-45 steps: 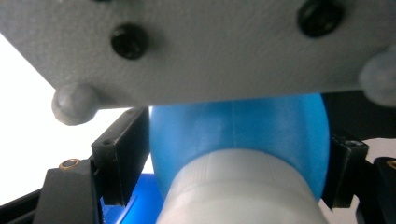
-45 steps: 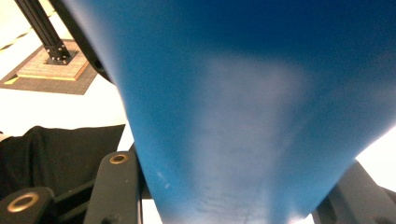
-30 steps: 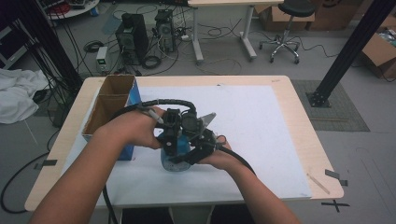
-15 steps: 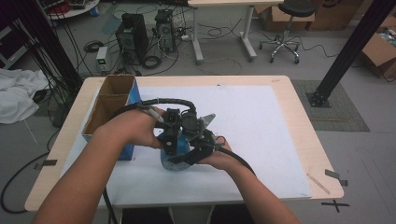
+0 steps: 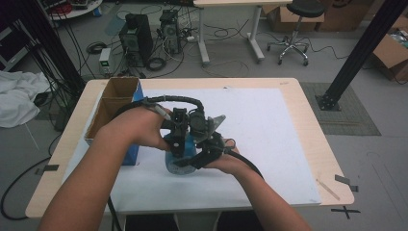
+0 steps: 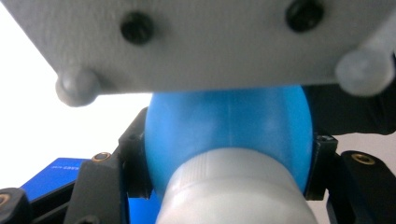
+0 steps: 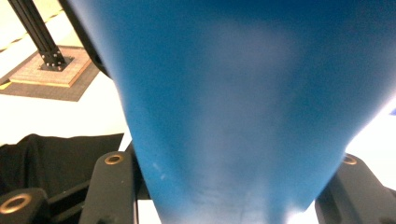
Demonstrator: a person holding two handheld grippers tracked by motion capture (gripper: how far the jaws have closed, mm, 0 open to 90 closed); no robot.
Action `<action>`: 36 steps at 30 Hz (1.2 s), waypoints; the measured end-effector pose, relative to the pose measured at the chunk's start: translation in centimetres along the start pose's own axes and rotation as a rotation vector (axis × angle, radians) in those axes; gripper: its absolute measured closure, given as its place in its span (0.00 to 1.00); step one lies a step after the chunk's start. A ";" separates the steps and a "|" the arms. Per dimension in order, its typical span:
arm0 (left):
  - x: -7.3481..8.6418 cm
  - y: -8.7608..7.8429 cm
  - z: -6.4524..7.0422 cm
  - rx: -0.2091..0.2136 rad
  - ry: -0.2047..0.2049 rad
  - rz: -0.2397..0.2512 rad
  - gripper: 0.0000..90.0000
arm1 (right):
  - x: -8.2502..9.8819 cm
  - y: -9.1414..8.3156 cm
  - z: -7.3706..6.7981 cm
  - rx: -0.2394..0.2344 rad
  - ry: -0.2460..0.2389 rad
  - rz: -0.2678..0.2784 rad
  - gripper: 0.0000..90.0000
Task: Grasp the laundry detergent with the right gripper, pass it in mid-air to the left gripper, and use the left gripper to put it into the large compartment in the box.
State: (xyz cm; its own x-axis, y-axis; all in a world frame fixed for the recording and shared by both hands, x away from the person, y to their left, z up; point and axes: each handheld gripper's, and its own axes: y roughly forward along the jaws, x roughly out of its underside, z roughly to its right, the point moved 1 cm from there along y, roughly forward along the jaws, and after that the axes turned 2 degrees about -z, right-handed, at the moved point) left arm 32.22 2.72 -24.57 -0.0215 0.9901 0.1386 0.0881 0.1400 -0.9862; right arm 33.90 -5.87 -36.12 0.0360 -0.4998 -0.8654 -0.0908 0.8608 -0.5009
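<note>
Presently, a blue bottle (image 5: 180, 156) sits just left of the desk (image 5: 288, 96) centre, gripped from both sides. In the left gripper view its grey cap (image 6: 229, 189) faces the camera, with the long axis running away from the lens; the left hand-held gripper (image 5: 177, 144) has just been closing and pinches the blue body (image 6: 229, 123). The right hand-held gripper (image 5: 204, 154) has just eased slightly, yet its jaws flank the bottle (image 7: 233, 116) closely and appear to pinch it. A cardboard box (image 5: 113, 103) stands at 10 o'clock of the bottle.
</note>
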 end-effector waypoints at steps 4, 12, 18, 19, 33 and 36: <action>0.2 -0.3 -0.1 0.003 -0.007 0.007 0.42 | 0.1 -0.4 0.1 0.025 0.003 0.004 0.44; 0.5 -0.7 -0.4 -0.003 -0.015 0.000 0.42 | 0.0 -1.6 0.1 0.028 0.028 0.002 0.41; 0.5 -1.0 -0.5 0.008 -0.022 0.002 0.42 | -0.5 -2.4 0.3 0.026 0.039 -0.010 0.34; 0.6 -1.1 -0.5 0.011 -0.019 -0.002 0.42 | -0.5 -2.5 0.3 0.024 0.042 -0.012 0.33; 1.5 -2.0 -2.1 0.061 -0.151 -0.007 0.42 | -1.3 -6.2 0.6 0.056 0.040 -0.098 0.11; 1.7 -2.2 -2.6 0.064 -0.176 -0.011 0.42 | -1.4 -6.9 0.6 0.064 0.041 -0.119 0.07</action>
State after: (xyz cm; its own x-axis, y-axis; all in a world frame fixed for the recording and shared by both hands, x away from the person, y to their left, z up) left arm 34.56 4.12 -21.98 -0.1969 0.9707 0.1375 0.0232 0.1448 -0.9892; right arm 35.11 -11.04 -31.43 0.0017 -0.6007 -0.7994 -0.0250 0.7992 -0.6006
